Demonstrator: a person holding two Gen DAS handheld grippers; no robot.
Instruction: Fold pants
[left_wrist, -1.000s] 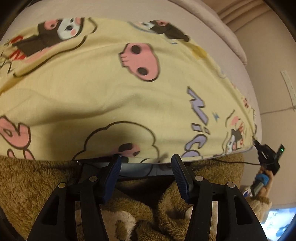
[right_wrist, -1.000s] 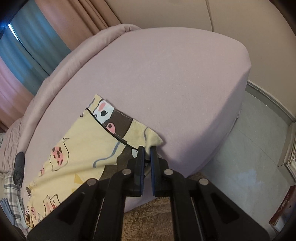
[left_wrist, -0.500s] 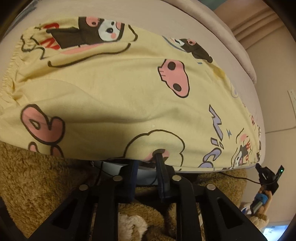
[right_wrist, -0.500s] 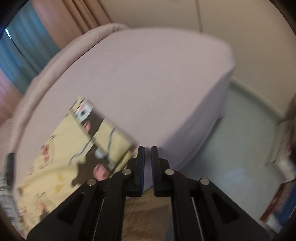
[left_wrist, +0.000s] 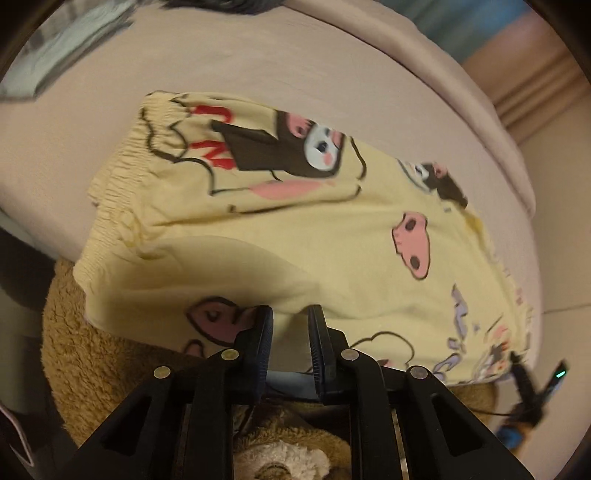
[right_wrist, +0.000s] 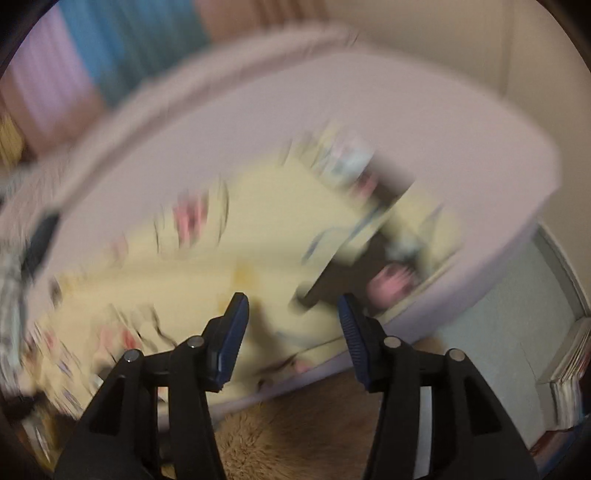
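Observation:
Yellow pants (left_wrist: 295, 229) printed with cartoon figures lie spread on the pink bed (left_wrist: 74, 147), elastic waistband (left_wrist: 118, 177) at the left. Their near edge hangs over the bed's side. My left gripper (left_wrist: 290, 310) is shut on that near edge, and yellow cloth shows between its narrow jaws. The right wrist view is blurred by motion. There my right gripper (right_wrist: 291, 299) hovers over the leg end of the pants (right_wrist: 258, 251). Its jaws are opening and stand well apart with nothing pressed between them.
A brown fluffy rug (left_wrist: 92, 350) lies below the bed's edge and also shows as rug (right_wrist: 295, 435). Pale floor (right_wrist: 498, 332) and a stack of books (right_wrist: 569, 373) are at the right. A plaid cloth (left_wrist: 55, 55) lies at the bed's far left.
The left jaws closed on the pants' near edge and the hand shifted, bringing the waistband into view. The right jaws let go of the leg corner, opened and swung over the pants.

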